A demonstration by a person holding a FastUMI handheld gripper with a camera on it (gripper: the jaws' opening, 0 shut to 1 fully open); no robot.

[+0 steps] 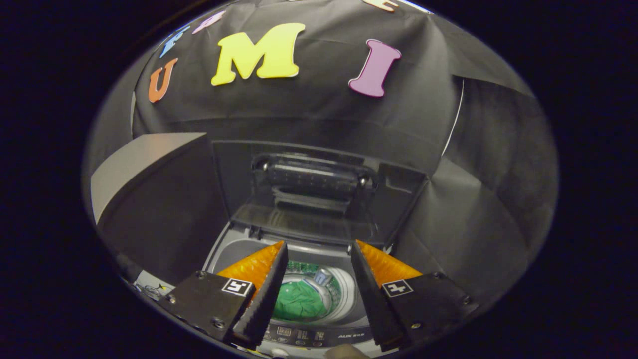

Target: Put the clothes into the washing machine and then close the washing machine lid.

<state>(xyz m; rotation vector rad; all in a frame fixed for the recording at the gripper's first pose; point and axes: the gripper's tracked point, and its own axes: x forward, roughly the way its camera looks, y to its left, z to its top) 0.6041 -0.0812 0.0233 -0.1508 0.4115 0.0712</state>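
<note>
A small grey top-loading washing machine stands below me with its lid raised upright at the back. A green garment lies down in the drum, beside a small pale object near the drum's middle. My gripper hovers above the opening, open, with nothing between its fingers. The garment shows in the gap between the fingers, well below them. The control panel runs along the machine's near edge under the fingers.
A dark grey box-like block stands close to the machine's left side. Black cloth drapes behind and to the right of the machine. Some wires lie at the lower left.
</note>
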